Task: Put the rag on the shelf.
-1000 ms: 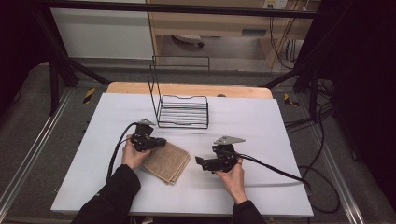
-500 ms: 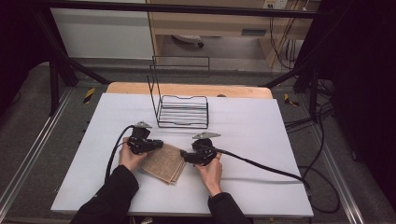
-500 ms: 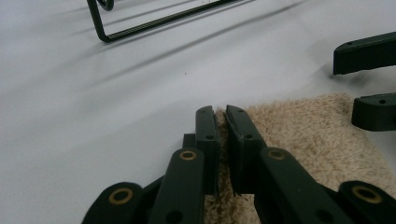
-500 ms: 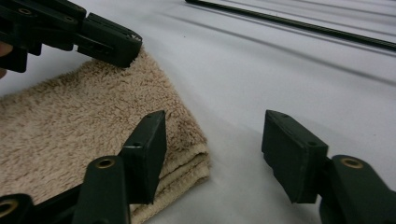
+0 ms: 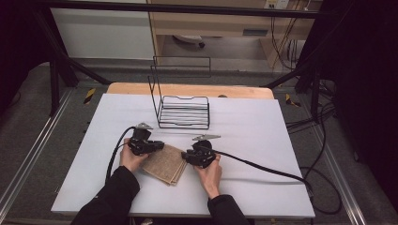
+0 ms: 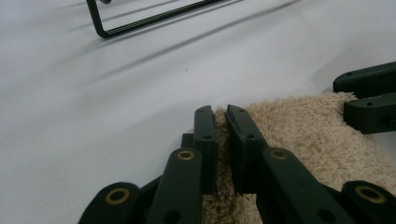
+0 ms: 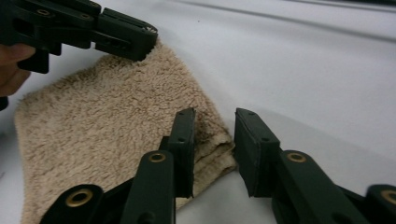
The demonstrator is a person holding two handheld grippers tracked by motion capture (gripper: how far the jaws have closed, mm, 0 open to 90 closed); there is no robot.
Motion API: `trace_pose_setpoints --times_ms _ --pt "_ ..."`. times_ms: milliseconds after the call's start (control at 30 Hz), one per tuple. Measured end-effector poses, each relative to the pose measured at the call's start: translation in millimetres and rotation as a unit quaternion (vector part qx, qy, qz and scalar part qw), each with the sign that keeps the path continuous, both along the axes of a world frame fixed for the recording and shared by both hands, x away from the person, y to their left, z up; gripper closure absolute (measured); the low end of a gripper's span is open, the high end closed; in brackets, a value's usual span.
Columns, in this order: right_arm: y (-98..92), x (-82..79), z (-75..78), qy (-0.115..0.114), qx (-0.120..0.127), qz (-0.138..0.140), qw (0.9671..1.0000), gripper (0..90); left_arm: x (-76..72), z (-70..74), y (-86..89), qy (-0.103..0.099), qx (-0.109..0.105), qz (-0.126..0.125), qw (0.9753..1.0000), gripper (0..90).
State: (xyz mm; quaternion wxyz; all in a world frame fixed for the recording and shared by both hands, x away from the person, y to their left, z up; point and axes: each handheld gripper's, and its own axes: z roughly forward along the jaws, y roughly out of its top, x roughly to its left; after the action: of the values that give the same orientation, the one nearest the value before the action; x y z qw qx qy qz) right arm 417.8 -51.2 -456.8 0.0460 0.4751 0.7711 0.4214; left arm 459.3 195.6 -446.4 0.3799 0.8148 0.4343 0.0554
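A folded beige towel [image 5: 165, 164] lies flat on the white table [image 5: 263, 136], near the front. My left gripper [image 5: 159, 146] is at the towel's far left corner. In the left gripper view its jaws [image 6: 221, 114] are pinched together on the towel's [image 6: 303, 135] edge, with pile showing in the narrow gap. My right gripper [image 5: 187, 157] is at the towel's right corner and stands open [image 7: 215, 116]. One jaw rests over the folded layers of the towel [image 7: 107, 126] and the other is over bare table. Each gripper view also shows the other gripper [image 7: 126, 39] [image 6: 369, 98] across the towel.
A black wire rack [image 5: 184, 110] with a tall back frame stands behind the towel at the table's middle. The right gripper's cable [image 5: 263, 168] trails across the table to the right edge. Bare white table surrounds the towel on both sides.
My right gripper has moved left across the table to the towel's right corner. The left gripper has stayed at the towel's far corner.
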Motion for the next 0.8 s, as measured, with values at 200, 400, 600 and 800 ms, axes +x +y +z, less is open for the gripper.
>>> trace_pose_setpoints --times_ms 200,400,600,800 --pt "1.8 -2.1 0.6 -0.001 0.002 0.002 1.0 83.8 0.4 0.1 1.2 0.004 -0.005 0.001 1.0 81.8" --pt "-0.3 -3.2 6.1 -0.011 0.009 0.009 0.9999 85.7 -1.3 4.6 4.4 0.002 -0.014 0.004 0.9999 82.6" --pt "-3.7 -5.5 17.6 -0.026 0.029 0.022 0.999 85.9 -8.1 19.2 10.8 -0.016 -0.033 0.004 0.9993 83.4" --pt "-7.0 -7.3 28.6 -0.048 0.037 0.038 0.9974 85.9 -16.5 35.1 16.3 -0.037 -0.05 -0.001 0.9981 83.7"
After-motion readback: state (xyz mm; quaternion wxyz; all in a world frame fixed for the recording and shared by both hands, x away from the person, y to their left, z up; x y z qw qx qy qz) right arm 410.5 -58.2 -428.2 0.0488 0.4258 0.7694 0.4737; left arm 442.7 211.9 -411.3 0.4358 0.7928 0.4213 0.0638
